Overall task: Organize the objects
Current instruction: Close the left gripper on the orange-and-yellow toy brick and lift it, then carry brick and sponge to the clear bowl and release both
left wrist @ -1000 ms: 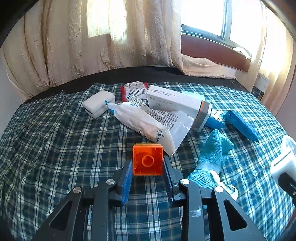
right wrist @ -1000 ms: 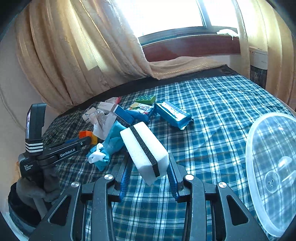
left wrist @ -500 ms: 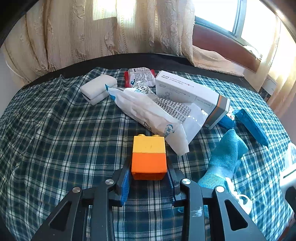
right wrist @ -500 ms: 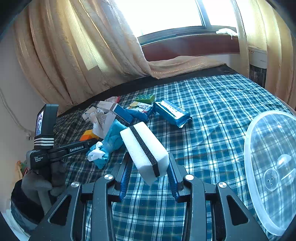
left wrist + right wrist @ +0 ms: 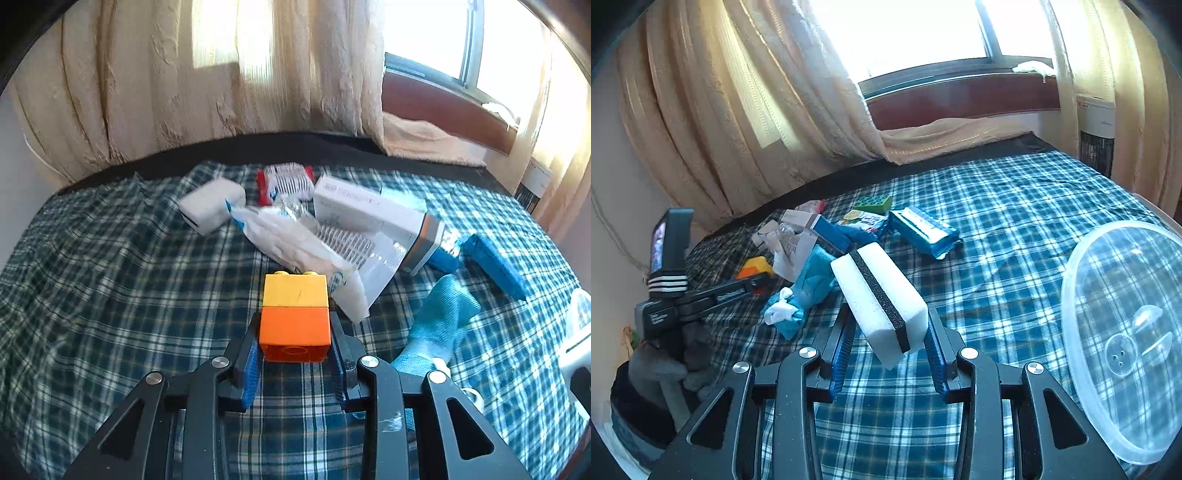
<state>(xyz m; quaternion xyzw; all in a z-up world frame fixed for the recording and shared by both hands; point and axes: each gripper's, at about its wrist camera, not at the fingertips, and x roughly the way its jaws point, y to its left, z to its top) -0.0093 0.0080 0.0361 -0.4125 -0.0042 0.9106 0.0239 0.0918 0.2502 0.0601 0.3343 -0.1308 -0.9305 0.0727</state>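
My left gripper (image 5: pixel 295 354) is shut on an orange and yellow toy brick (image 5: pixel 294 317), held above the plaid cloth (image 5: pixel 110 295). The brick and the left gripper (image 5: pixel 753 288) also show at the left of the right wrist view. My right gripper (image 5: pixel 890 347) is shut on a white sponge with a black stripe (image 5: pixel 879 299), held above the cloth. Ahead of the left gripper lies a pile: a white plastic bag (image 5: pixel 295 240), a long white box (image 5: pixel 373 218), a small white case (image 5: pixel 210 210), a red and white packet (image 5: pixel 284 181) and a teal cloth (image 5: pixel 439 317).
A clear plastic lid (image 5: pixel 1126 332) lies at the right. A blue packet (image 5: pixel 923 232), a green block (image 5: pixel 873 203) and a lemon-print packet (image 5: pixel 860 218) lie farther back. Curtains (image 5: pixel 757 92) and a window sill (image 5: pixel 960 99) stand behind the bed.
The left gripper has tipped the brick, so its yellow half now points forward and its orange side faces me. It has also moved closer to the pile. The right gripper has hardly moved.
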